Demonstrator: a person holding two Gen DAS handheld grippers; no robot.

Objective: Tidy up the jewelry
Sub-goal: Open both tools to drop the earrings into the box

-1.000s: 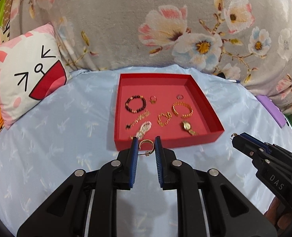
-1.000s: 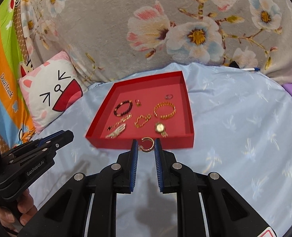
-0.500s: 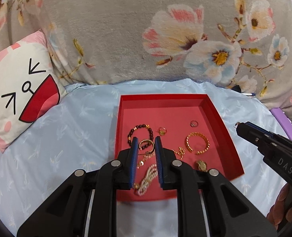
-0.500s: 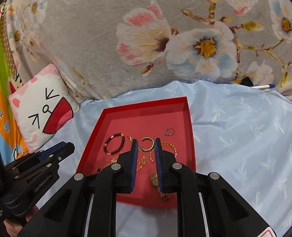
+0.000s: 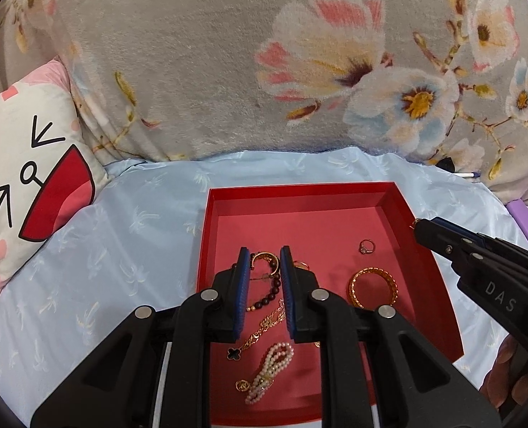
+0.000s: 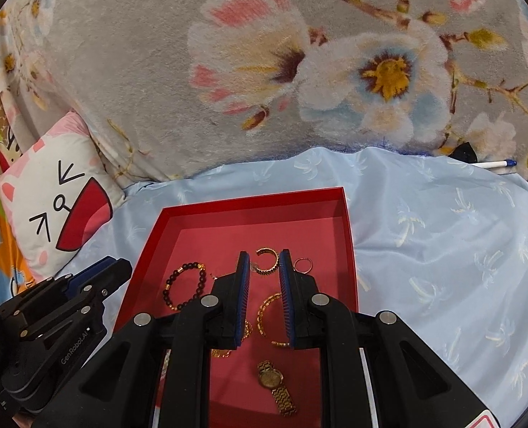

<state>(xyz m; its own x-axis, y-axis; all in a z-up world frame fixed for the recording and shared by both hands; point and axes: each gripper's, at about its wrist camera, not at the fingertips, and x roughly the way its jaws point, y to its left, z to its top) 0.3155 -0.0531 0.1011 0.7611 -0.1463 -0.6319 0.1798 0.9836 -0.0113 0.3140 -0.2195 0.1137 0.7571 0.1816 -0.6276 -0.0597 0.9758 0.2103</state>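
A: Bed, light blue sheet point(image 5: 121, 249), grey floral blanket point(image 5: 228, 71) behind. Cat pillow point(image 5: 24, 178) far left.

B: Task items?

A: Red tray point(image 5: 299, 196) on the sheet, jewelry inside. Bead bracelet point(image 6: 185, 285) left of centre, gold bangle point(image 5: 372, 287) right of centre, small ring point(image 5: 366, 246) beyond the bangle. Clover chain point(image 5: 260, 331) and pearl strand point(image 5: 271, 367) toward the near edge. Watch point(image 6: 272, 380) near edge, right side.

B: Left gripper point(image 5: 264, 255)?

A: Over the tray's middle, jaws a narrow gap apart, pinching a gold hoop point(image 5: 264, 260) at the tips. Post of the hoop sticking out toward the left finger.

B: Right gripper point(image 6: 262, 260)?

A: Also over the tray, same narrow gap, clamped on the other hoop point(image 6: 265, 262) between the tips. Just left of the small ring in that view.

B: Hoops touching the tray floor?

A: Can't tell. Looks just above it.

B: Anything else?

A: Pen point(image 6: 496, 163) at the blanket's edge, far right. Purple object point(image 5: 524, 221) right of the tray, mostly cut off.
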